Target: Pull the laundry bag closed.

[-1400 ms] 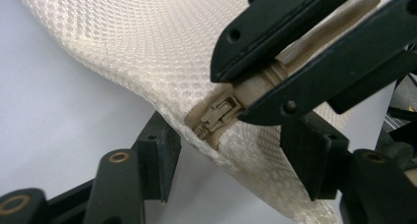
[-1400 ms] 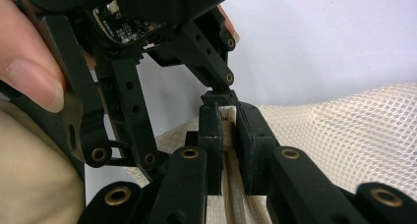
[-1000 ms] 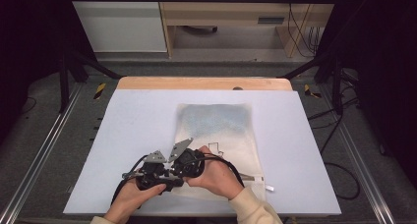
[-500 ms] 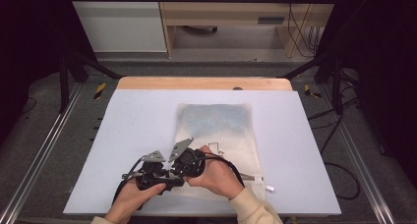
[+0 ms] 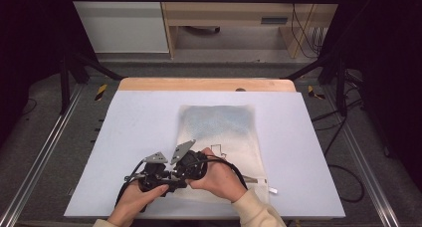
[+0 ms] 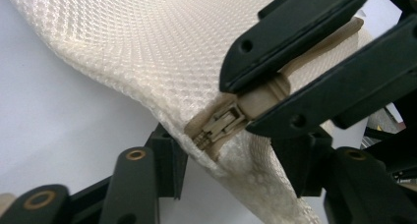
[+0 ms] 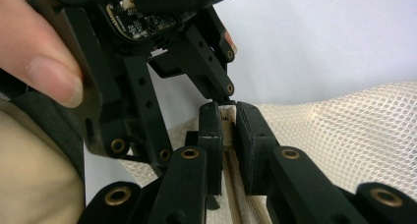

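The right gripper (image 7: 227, 130) is clamped on the zip pull (image 6: 275, 84) of one mesh bag (image 5: 219, 132), at centre frame in its own view. The left gripper (image 5: 149, 174) holds the bag's corner just beside the zip slider (image 6: 221, 123); its lower jaw shows under the mesh, low in the left gripper view. Two hands meet at the bottom centre of the high view. The bag lies mid-table (image 5: 124, 117), on its own.

R gripper (image 7: 227, 130) jaws pinched tight on the beige zipper pull (image 7: 227, 128) at the edge of the white mesh bag (image 7: 344, 135). L gripper (image 7: 147, 62) close behind, prob. gripping the bag corner, w/ a thumb (image 7: 46, 69) on its body
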Available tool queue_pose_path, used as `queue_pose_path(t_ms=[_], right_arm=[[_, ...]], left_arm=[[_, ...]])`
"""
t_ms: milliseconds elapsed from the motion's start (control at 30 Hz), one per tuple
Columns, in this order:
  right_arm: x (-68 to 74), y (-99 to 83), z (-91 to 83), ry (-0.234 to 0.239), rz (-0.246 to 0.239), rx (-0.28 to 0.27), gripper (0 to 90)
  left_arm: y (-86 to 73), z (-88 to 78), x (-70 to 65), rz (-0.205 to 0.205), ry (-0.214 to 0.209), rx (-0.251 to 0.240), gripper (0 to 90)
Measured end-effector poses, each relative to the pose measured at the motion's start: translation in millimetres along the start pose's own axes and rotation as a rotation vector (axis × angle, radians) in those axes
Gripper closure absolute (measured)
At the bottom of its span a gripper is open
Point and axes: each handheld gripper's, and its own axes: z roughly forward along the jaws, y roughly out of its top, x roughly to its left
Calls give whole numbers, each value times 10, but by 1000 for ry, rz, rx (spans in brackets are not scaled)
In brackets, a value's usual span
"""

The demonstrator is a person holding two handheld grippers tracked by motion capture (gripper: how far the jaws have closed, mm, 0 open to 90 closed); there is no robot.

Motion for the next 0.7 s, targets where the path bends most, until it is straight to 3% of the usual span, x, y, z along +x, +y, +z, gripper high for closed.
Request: queue_pose_path(t_ms=[333, 700], right_arm=[[-2, -7, 4, 0, -1, 5, 820], [-18, -14, -6, 5, 2, 5, 820]], left_arm=[[-10, -7, 47, -12, -13, -9, 603], [-25, -7, 63, 9, 6, -21, 736]])
